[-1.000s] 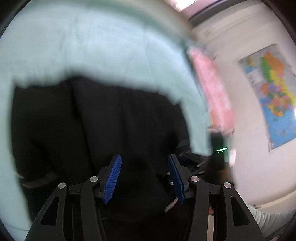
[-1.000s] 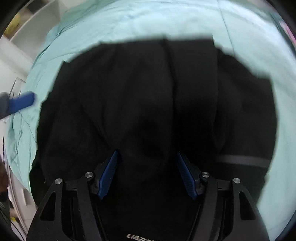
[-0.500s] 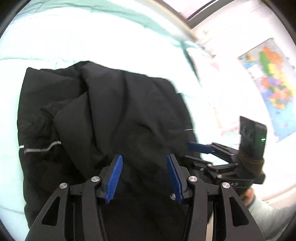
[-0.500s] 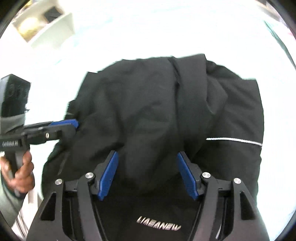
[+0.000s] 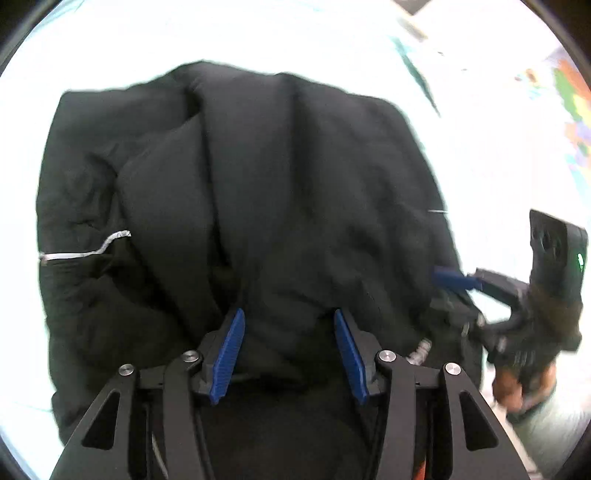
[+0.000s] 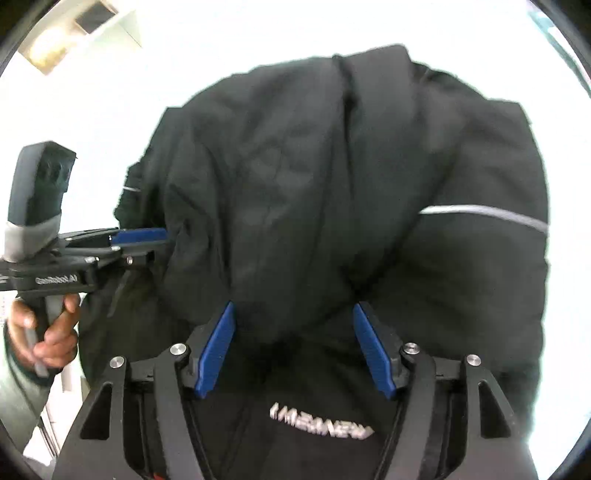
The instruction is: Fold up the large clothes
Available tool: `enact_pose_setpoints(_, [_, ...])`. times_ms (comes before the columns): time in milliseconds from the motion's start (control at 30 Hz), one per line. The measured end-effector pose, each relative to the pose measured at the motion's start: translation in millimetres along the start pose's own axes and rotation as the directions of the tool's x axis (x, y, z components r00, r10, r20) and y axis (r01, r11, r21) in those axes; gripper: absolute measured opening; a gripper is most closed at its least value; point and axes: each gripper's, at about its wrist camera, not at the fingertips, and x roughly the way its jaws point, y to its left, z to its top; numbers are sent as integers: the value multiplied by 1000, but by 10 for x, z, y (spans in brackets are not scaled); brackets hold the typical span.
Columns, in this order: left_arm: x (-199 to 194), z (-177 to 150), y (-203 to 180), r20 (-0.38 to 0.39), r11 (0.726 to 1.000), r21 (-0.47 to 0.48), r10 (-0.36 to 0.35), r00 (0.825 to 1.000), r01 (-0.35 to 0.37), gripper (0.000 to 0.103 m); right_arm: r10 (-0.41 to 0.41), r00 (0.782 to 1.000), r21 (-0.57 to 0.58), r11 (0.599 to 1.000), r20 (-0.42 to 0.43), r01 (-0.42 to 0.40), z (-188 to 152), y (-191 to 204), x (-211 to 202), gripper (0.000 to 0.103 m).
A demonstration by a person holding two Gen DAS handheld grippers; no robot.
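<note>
The surface under the black jacket (image 5: 280, 192) is washed out to near white in both views, so its colour and edges cannot be read. The jacket lies bunched in thick folds and fills most of each view; its lower edge is hidden behind the gripper frames. A white logo (image 6: 319, 424) on it is blurred and unreadable. 2 thin reflective stripes (image 5: 85, 247) cross the fabric.

The left gripper (image 5: 288, 350) has its blue fingers (image 5: 229, 350) parted, a fold of jacket bulging between them; whether they pinch it cannot be told. The right gripper (image 6: 295, 347) shows the same, fingers apart around a fold.

A wall map (image 5: 576, 110) is cut off at the left view's edge, and a shelf (image 6: 85, 33) sits in the right view's upper corner.
</note>
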Motion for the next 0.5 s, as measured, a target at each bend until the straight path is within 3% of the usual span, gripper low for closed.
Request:
enact_pose_setpoints(133, [-464,49,-136,104,988,48,-149,983,145,54,5,991,-13,1000,137,-3,208,-89,-547,70])
enact_pose_setpoints(167, [-483,89,-142,115,985,48,-171,979,166,60,18,985,-4,1000,171,-17,328,-137,-642,72])
enact_pose_setpoints(233, [-380,218,-98,113,990,34,-139,984,136,61,26,978,8,1000,207,-28,560,-198,-629,75])
enact_pose_setpoints(267, [-250,291,-46,102,996,18,-88,991,87,61,7,977,13,1000,213,-10,658,-220,-578,75])
enact_pose_setpoints(333, [33,375,97,65,998,-50,-45,997,48,61,-9,982,35,999,190,2,874,-307,-389,75])
enact_pose_setpoints(400, [404,326,296,-3,991,-134,-25,1000,24,60,-1,994,95,995,105,-9,957,-373,75,75])
enact_pose_setpoints(467, [603,321,360,-13,988,-151,-31,999,29,60,82,997,180,980,2,-81,872,-591,575,76])
enact_pose_setpoints(500, [614,348,328,-15,989,-146,-24,1000,21,60,124,992,228,965,35,-128,780,-708,671,75])
